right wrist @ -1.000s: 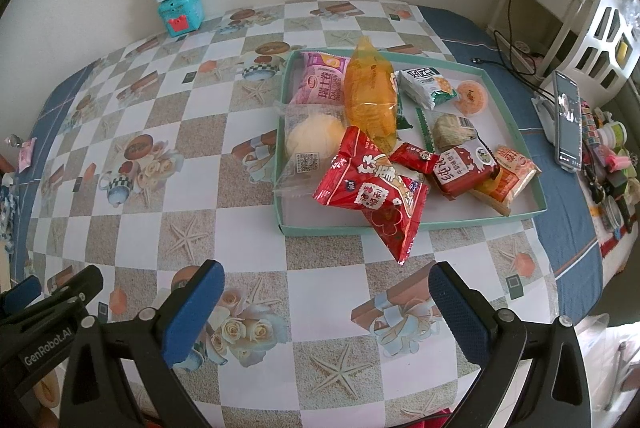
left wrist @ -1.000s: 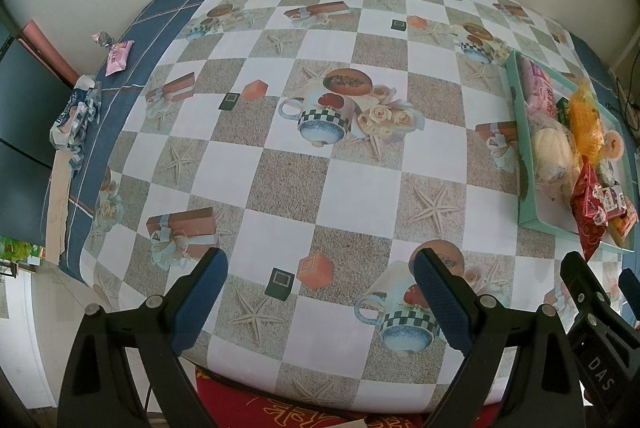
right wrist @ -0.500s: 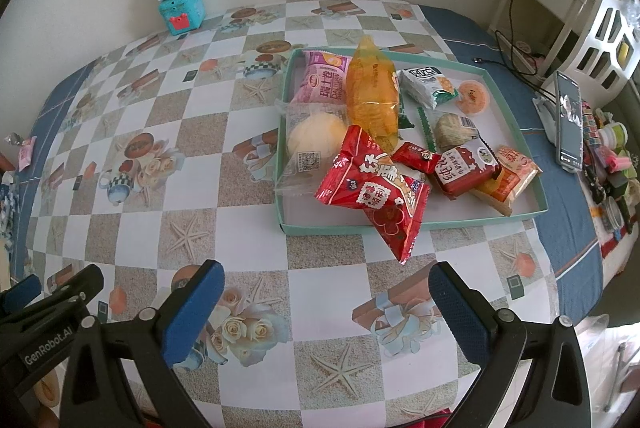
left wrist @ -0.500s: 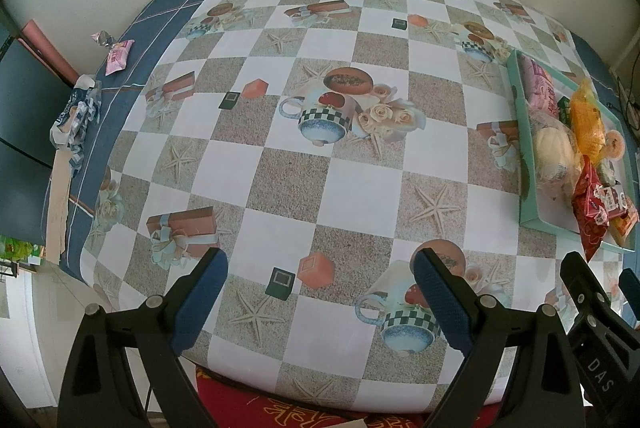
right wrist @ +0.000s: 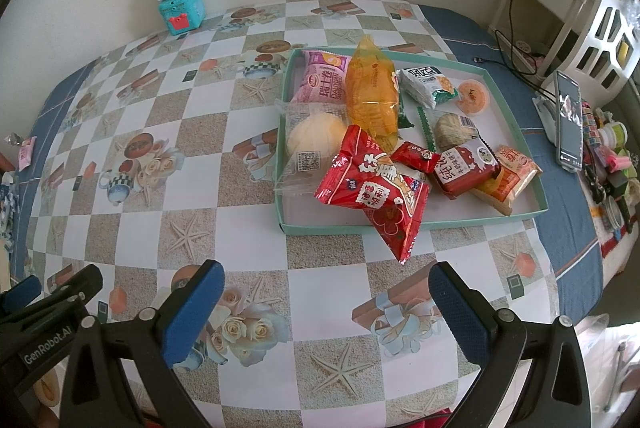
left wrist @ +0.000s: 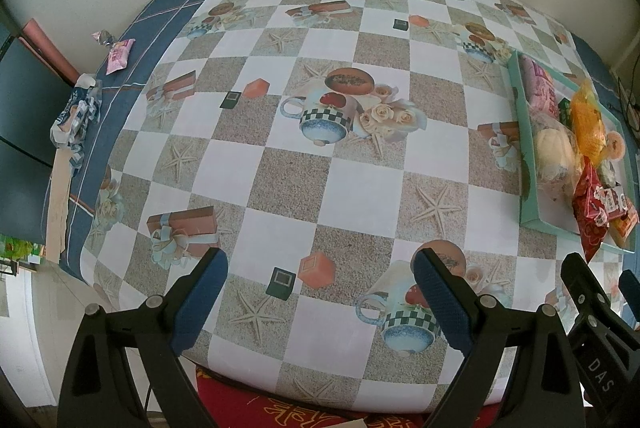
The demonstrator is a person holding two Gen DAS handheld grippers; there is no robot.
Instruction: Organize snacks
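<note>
A shallow teal tray (right wrist: 516,115) on the checkered tablecloth holds several snacks: a big red bag (right wrist: 374,193) hanging over its near rim, an orange bag (right wrist: 370,93), a pink pack (right wrist: 322,81), a round bun in clear wrap (right wrist: 314,139) and a brown-red pack (right wrist: 466,167). My right gripper (right wrist: 326,302) hovers open over the cloth in front of the tray, nothing between its fingers. My left gripper (left wrist: 318,290) is open and empty over the table's near edge; the tray (left wrist: 528,203) lies far to its right.
A teal box with a power strip on top (right wrist: 182,5) stands at the back by the wall. A phone on a stand (right wrist: 568,119) and small clutter sit right of the tray. A pink wrapper (left wrist: 119,55) and crumpled packaging (left wrist: 74,115) lie at the left edge.
</note>
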